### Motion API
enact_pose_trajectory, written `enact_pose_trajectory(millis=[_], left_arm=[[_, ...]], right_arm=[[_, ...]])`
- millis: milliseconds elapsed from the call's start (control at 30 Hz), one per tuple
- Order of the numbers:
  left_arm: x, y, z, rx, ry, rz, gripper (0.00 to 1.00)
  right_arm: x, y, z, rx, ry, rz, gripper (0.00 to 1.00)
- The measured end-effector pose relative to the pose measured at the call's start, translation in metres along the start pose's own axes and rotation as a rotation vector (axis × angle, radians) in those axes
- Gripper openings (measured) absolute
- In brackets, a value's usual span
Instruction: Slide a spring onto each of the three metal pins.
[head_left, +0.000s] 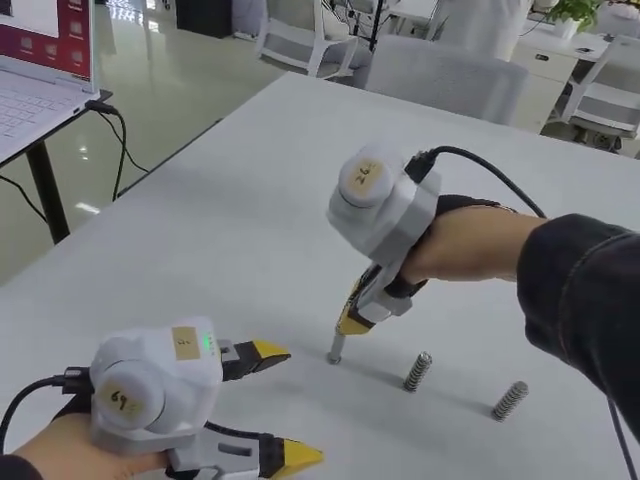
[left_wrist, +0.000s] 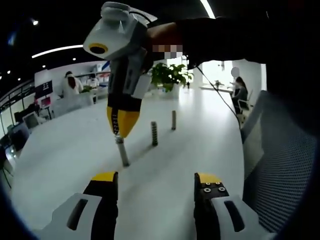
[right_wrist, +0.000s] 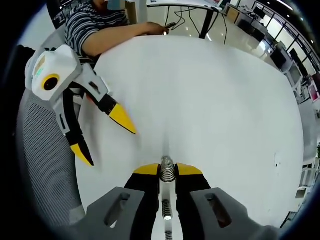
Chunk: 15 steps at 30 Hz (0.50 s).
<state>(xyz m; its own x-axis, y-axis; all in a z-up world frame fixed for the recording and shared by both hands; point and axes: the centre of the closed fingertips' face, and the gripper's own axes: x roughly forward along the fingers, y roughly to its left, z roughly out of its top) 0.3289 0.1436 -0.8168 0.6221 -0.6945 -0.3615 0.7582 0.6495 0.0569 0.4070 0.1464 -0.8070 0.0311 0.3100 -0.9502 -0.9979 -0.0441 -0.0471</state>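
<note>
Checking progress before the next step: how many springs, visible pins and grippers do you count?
Springs: 3
Pins in sight: 1
Grippers: 2, left gripper, right gripper
Total: 6

In the right gripper view, shows only the top coils of the spring (right_wrist: 168, 169), the rest sunk between the closed jaws of the right gripper (right_wrist: 168, 172); in the head view, cannot be made out behind the yellow tips just above the bare pin (head_left: 335, 350). Loses the lower body of the left gripper (head_left: 288, 403) past the head view's bottom edge, and most of the laptop (head_left: 40, 60) past its upper left corner. Cannot tell whether pins stand inside the middle spring (head_left: 417, 371) and the rightmost spring (head_left: 509, 400).
</note>
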Motion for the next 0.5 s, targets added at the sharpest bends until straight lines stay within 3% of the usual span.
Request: enact_pose_trajectory(millis=[500], left_arm=[[-0.001,0.002,-0.001,-0.002,0.001,0.008,0.55]], right_arm=[[0.020,0.004,-0.008,-0.009,0.058,0.025,0.09]])
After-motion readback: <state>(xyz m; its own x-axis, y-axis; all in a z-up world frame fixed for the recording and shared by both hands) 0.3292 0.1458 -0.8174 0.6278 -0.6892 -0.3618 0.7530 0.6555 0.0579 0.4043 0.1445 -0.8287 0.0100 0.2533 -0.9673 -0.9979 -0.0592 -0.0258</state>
